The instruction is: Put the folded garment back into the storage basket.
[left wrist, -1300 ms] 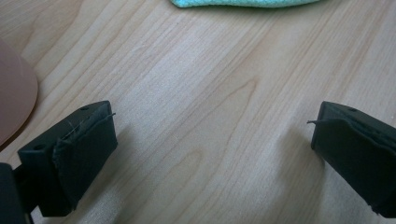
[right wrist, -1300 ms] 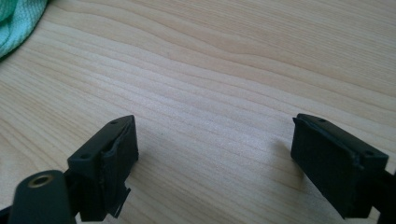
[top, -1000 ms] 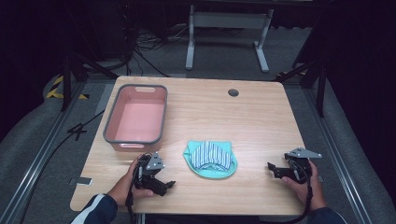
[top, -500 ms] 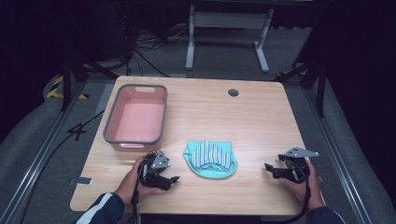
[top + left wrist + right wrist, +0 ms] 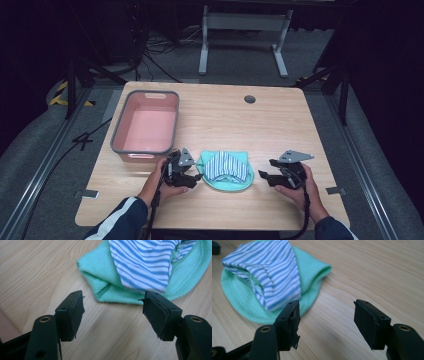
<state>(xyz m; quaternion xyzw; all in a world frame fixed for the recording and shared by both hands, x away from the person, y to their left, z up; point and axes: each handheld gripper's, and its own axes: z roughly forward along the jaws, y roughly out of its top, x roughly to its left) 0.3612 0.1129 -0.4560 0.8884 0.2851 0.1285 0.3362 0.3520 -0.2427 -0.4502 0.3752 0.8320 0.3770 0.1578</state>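
Observation:
A mint-green knit cloth lies near the table's front edge, with a blue-and-white striped cloth folded on top of it. My left gripper sits just left of the pile, open and pointing at it. In the left gripper view its jaws have just been closing with only bare wood between them; the green cloth lies just beyond the tips. My right gripper stands a little right of the pile, open. Its jaws have also just been closing on nothing, with the striped cloth ahead to the left.
A pink bin with a grey rim stands empty at the table's left, just behind my left hand. A round cable hole sits at the back of the wooden table. A white stand is on the floor beyond.
Both hands have moved inward toward the cloth pile: the left gripper to the right and a bit farther from the front edge, the right gripper to the left. Both pairs of jaws look narrower.

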